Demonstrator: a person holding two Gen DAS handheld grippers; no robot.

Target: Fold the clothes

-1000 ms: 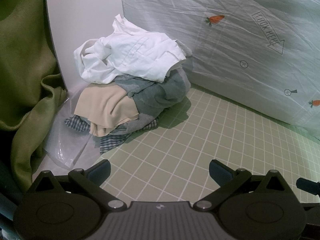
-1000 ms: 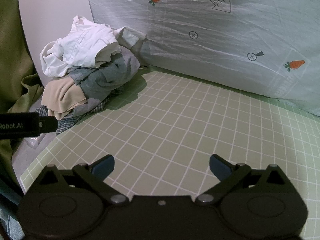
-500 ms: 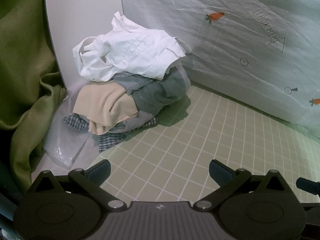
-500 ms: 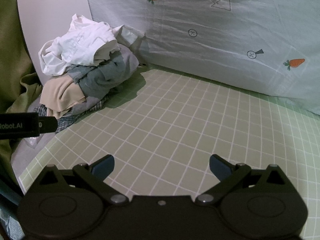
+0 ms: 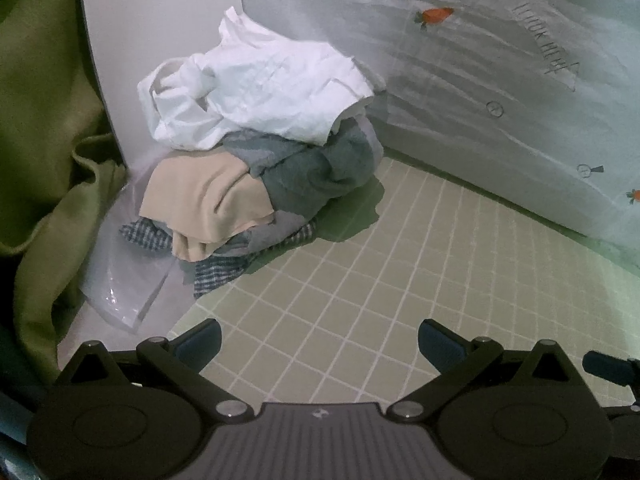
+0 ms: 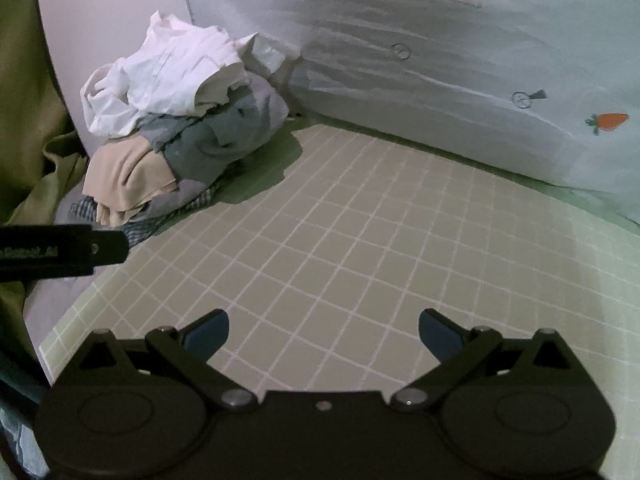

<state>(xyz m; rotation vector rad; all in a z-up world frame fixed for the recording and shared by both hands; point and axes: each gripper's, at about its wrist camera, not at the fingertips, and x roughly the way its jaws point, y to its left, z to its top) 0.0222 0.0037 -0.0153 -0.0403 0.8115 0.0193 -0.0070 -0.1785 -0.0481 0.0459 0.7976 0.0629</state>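
A pile of crumpled clothes sits in the far left corner of the green checked sheet (image 5: 360, 280). A white shirt (image 5: 256, 92) lies on top, over a grey-green garment (image 5: 316, 176), a beige one (image 5: 204, 204) and a checked one (image 5: 216, 272) at the bottom. The same pile shows in the right wrist view, with the white shirt (image 6: 172, 76) on top. My left gripper (image 5: 320, 344) is open and empty, well short of the pile. My right gripper (image 6: 324, 332) is open and empty over the bare sheet (image 6: 360, 240).
A pale cover with carrot prints (image 5: 500, 80) rises behind the sheet. A white panel (image 5: 160, 20) stands behind the pile. Green cloth (image 5: 44, 140) hangs at the left. Clear plastic (image 5: 120, 292) lies beside the pile. The left gripper's side (image 6: 60, 252) shows in the right wrist view.
Both grippers have moved a little closer to the pile, which now looks larger in each view. Both stay open and empty.
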